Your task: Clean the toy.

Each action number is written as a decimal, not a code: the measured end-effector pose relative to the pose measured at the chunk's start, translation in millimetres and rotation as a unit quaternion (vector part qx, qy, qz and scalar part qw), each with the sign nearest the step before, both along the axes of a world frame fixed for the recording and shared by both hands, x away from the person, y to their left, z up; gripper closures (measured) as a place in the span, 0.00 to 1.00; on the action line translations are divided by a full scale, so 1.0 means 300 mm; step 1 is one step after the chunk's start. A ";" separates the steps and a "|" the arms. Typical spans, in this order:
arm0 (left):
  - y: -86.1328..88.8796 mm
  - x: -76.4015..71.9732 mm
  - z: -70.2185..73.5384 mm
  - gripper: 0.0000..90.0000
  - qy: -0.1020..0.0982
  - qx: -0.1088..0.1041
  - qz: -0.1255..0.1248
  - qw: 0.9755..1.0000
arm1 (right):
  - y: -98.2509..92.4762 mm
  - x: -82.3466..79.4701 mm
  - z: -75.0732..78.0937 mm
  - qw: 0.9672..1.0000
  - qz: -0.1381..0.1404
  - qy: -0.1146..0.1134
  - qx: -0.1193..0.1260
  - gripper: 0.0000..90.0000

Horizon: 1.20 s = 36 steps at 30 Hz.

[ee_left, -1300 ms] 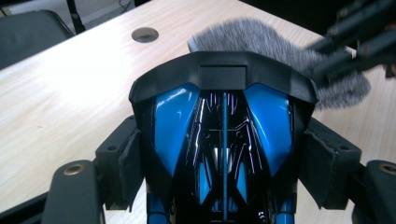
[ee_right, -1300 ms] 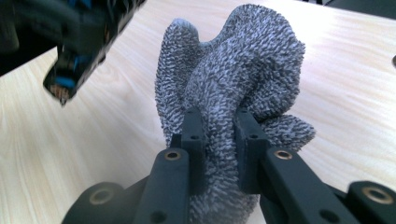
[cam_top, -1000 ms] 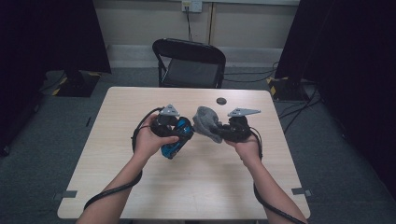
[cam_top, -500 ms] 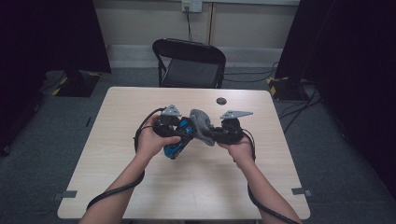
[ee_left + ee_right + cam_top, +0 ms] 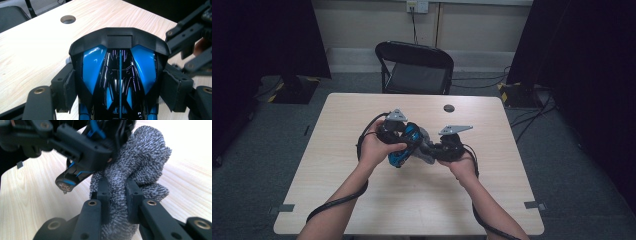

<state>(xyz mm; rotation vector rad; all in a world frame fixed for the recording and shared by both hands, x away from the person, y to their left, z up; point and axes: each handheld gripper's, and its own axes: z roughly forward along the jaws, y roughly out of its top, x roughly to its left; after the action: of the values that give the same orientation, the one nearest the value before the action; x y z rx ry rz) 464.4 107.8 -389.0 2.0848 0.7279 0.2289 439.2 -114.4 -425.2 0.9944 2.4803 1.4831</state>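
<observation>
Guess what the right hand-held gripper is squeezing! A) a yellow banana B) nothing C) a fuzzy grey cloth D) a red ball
C: in the right gripper view, the right hand-held gripper pinches a fuzzy grey cloth against the blue-and-black toy car.

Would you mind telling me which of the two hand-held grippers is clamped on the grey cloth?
The right hand-held gripper: its jaws pinch the grey terry cloth, whereas the left hand-held gripper holds a glossy blue-and-black toy car.
</observation>
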 end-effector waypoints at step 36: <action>0.001 0.016 0.016 0.28 -0.002 -0.003 0.007 1.000 | 0.086 -0.050 -0.067 0.999 0.036 0.011 -0.010 0.86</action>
<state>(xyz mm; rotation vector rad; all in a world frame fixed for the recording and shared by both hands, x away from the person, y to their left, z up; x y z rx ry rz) 469.2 108.2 -384.1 2.0739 0.7404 0.2391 424.1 -88.6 -445.2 0.9332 2.5671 1.4725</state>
